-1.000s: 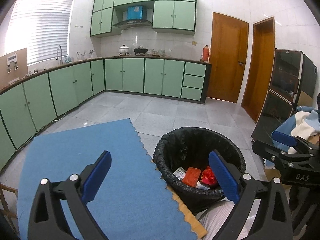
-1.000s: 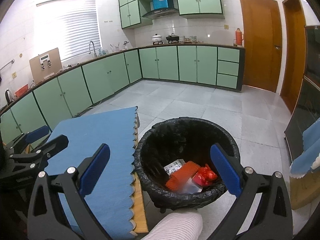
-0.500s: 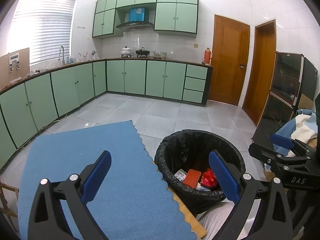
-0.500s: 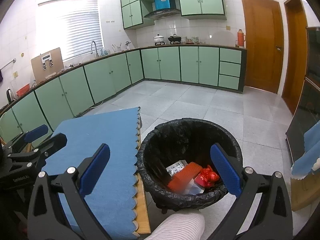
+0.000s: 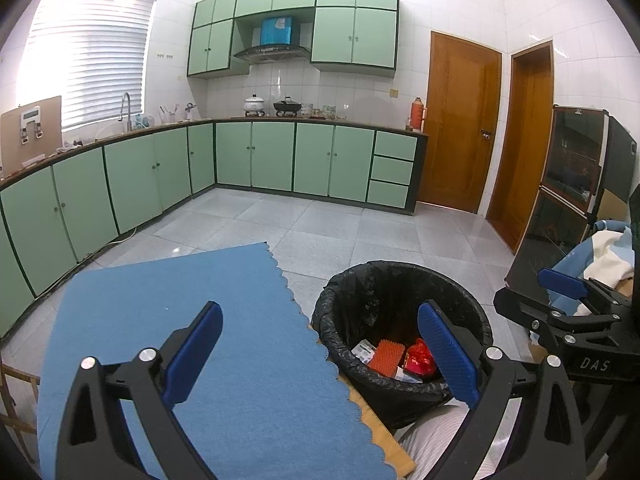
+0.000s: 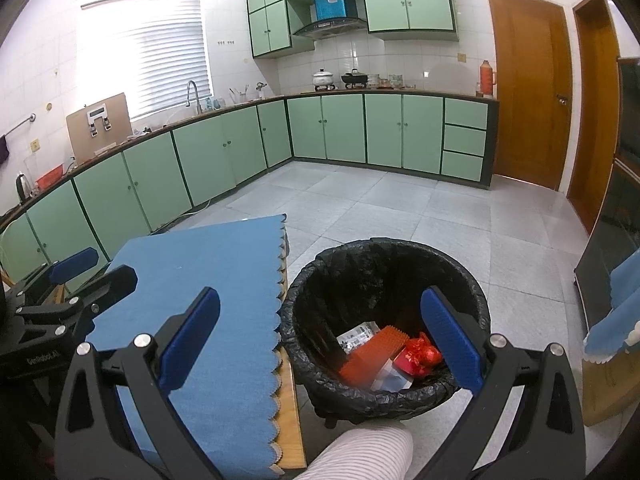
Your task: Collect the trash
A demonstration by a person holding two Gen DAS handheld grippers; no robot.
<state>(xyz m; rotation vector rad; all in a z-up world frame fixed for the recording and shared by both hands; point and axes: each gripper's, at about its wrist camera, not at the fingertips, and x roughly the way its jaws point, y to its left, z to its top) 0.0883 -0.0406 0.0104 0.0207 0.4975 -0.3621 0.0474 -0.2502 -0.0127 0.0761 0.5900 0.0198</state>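
A black-lined trash bin stands on the floor right of the table. Inside lie an orange ridged piece, a red crumpled wrapper and a white printed packet. My left gripper is open and empty above the blue cloth's right edge. My right gripper is open and empty above the bin's near rim. Each gripper also shows in the other's view: the right one, the left one.
A blue scalloped cloth covers a wooden table. A striped sleeve or knee is at the bottom. Green cabinets line the left and back walls. A dark glass cabinet and a blue-and-white cloth pile are at right.
Both wrist views have tilted up and drawn back slightly; the bin and cloth sit a little lower in frame. Both grippers stay open and empty.
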